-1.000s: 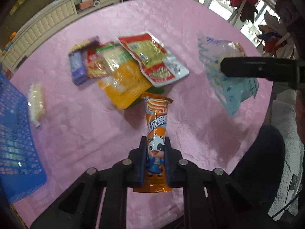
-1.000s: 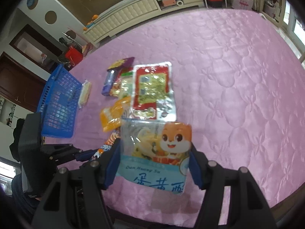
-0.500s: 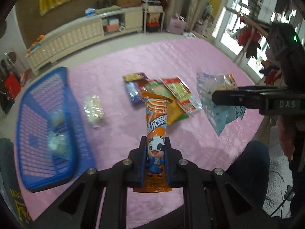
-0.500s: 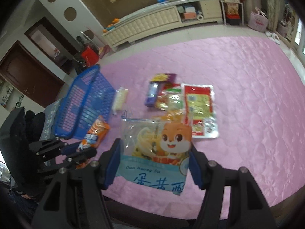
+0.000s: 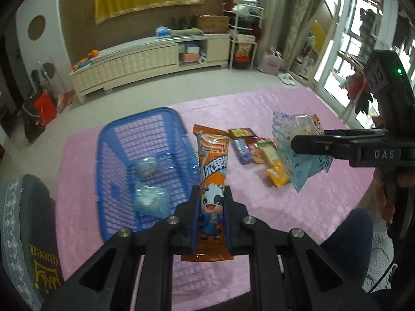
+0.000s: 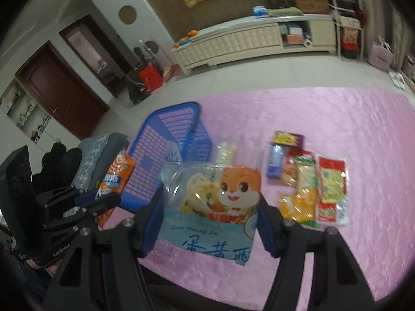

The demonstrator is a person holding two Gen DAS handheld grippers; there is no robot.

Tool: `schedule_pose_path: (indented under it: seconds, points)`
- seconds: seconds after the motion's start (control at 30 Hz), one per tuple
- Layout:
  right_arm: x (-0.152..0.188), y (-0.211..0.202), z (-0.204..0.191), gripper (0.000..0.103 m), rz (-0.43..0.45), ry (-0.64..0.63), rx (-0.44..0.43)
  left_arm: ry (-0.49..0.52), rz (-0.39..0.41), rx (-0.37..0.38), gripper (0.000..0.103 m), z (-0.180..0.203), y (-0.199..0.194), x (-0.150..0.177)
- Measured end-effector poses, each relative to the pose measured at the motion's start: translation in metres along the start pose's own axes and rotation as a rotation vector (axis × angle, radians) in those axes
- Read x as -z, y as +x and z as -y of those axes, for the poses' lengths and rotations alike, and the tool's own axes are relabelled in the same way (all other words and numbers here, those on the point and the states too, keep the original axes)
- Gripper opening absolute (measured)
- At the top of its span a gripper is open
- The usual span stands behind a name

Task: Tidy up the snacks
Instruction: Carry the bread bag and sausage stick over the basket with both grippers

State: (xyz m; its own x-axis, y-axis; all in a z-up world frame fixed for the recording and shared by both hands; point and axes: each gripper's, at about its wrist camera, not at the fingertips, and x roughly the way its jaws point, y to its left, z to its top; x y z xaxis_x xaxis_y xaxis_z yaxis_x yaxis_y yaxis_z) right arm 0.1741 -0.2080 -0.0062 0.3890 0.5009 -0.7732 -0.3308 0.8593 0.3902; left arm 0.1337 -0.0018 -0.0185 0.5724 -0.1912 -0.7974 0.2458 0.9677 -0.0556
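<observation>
Pink quilted table, cream sideboard behind; left hand-held gripper clamping orange packet, right hand-held gripper clamping blue bag.

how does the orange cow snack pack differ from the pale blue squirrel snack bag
The narrow orange cow snack pack sits in the nearly shut left gripper; the broad pale blue squirrel snack bag, partly see-through, spreads the right gripper wide. The pack is opaque orange. Both are gripped at their lower ends and held above the pink tablecloth.

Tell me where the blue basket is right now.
The blue basket sits on the pink cloth at its left end in the right wrist view, left of the loose snack pile and behind the orange packet in the left gripper.
</observation>
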Motion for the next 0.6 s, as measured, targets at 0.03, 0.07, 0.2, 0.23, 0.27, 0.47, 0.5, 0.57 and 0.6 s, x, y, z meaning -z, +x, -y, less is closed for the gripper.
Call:
schedule_pose_path:
  seconds: [0.03, 0.07, 0.2, 0.23, 0.27, 0.47, 0.5, 0.57, 0.6]
  points:
    - [-0.005, 0.004, -0.008, 0.069, -0.001, -0.015, -0.006, -0.010, 0.006, -0.003, 0.014, -0.009, -0.004, -0.001]
    - [-0.007, 0.006, -0.014, 0.069, -0.001, -0.023, -0.012, -0.017, 0.010, -0.008, 0.014, -0.012, -0.006, -0.001]
    - [-0.023, 0.021, -0.039, 0.069, -0.008, -0.061, -0.039, -0.043, 0.023, -0.038, 0.014, -0.033, -0.012, -0.001]
    - [-0.027, 0.026, -0.046, 0.069, -0.012, -0.073, -0.042, -0.052, 0.025, -0.043, 0.014, -0.040, -0.013, -0.001]
    - [-0.031, 0.031, -0.051, 0.069, -0.016, -0.081, -0.045, -0.059, 0.027, -0.044, 0.014, -0.046, -0.013, -0.002]
    - [-0.049, 0.069, -0.077, 0.069, -0.068, -0.124, -0.067, -0.091, 0.023, -0.060, 0.014, -0.071, -0.008, -0.005]
    - [-0.051, 0.075, -0.081, 0.069, -0.076, -0.132, -0.066, -0.093, 0.022, -0.061, 0.014, -0.075, -0.007, -0.003]
    - [-0.056, 0.092, -0.086, 0.069, -0.095, -0.144, -0.058, -0.102, 0.018, -0.061, 0.014, -0.083, -0.002, -0.004]
    - [-0.058, 0.098, -0.088, 0.069, -0.102, -0.149, -0.054, -0.106, 0.013, -0.061, 0.014, -0.087, 0.003, -0.006]
